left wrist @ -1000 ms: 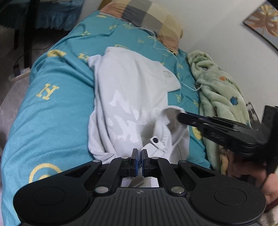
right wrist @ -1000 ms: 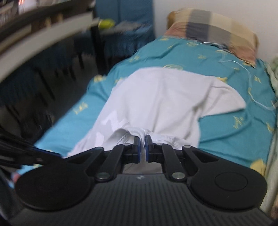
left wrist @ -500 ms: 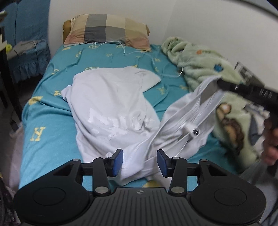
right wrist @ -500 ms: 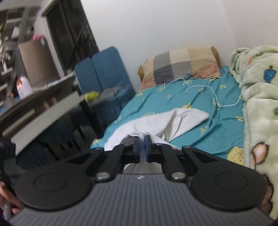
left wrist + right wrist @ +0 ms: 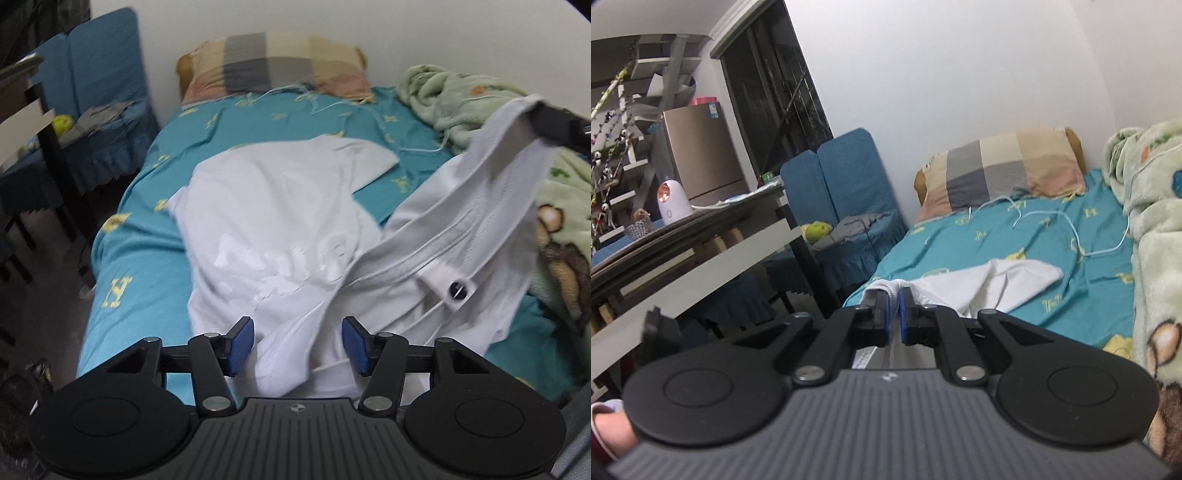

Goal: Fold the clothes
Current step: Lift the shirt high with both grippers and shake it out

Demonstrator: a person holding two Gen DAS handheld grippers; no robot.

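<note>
Since the earlier frame, the left gripper (image 5: pixel 297 345) had been opened wider, holding nothing; the right gripper (image 5: pixel 894 314) was clamped on the white garment (image 5: pixel 436 236), lifted toward 2 o'clock, probably for spreading over the bed (image 5: pixel 147 236).

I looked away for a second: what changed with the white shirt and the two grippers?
The left gripper opened and let go of the shirt. The right gripper, shut on the shirt's edge throughout, lifted it up and to the right. The rest of the shirt stayed on the bed; pillow and blanket unmoved.
</note>
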